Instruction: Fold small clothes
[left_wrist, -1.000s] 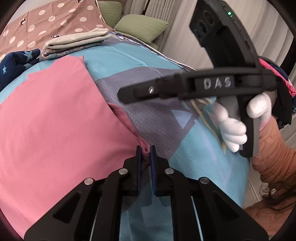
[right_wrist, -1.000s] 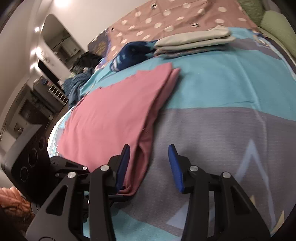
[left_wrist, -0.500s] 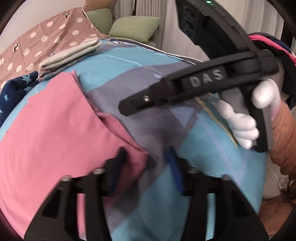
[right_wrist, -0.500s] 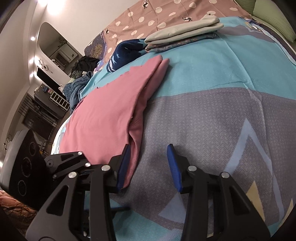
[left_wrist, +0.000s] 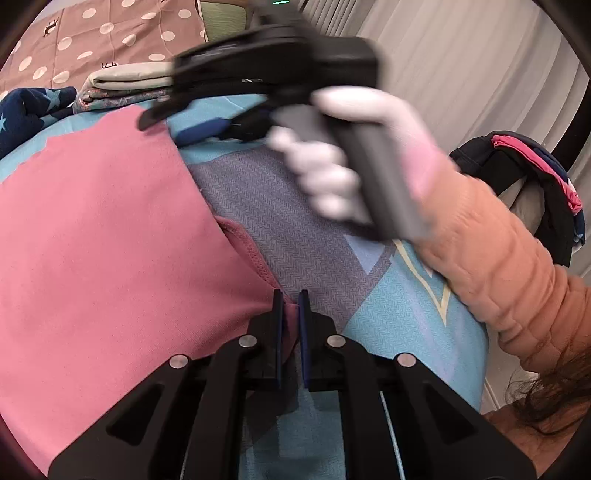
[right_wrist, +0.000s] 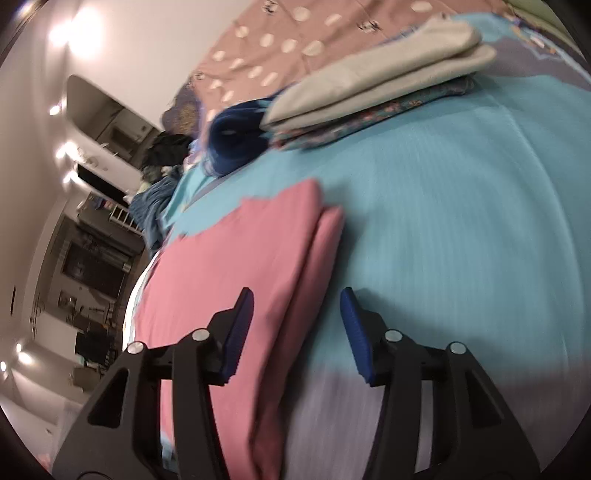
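On top of the bed's blue and grey patterned cover (left_wrist: 388, 302) lies my task thing, a flat pink cotton garment (left_wrist: 103, 236), already folded along one side. It is long and thin, and its long way runs from close to me off toward the far end of the bed.

My left gripper (left_wrist: 290, 314) sits at the near corner of the pink cloth. Its blue pads are pulled in narrow, nearly touching, and they are closing on a bit of pink hem pinched between them. So the near end is mine.

My right gripper (right_wrist: 295, 328) is out over the folded edge, farther along the garment. Its jaws are about half wide and opening. Pink cloth lies under the left pad and blue cover under the right pad, so the folded edge (right_wrist: 317, 258) runs right up the gap between them. Nothing is squeezed there yet. From my left camera I see my white-gloved right hand (left_wrist: 332, 173) and orange puffy sleeve (left_wrist: 517, 280) holding that tool above the cover, blurry.

What matters most, I think: the far pink corner lies straight ahead of my right jaws, along the same edge. My right hand is the nearer one to it. It likely needs to drop down and bite that edge.

Past the pink cloth sit a stack of folded grey and flowery clothes (right_wrist: 376, 92) and a dark blue starry garment (left_wrist: 29, 110).
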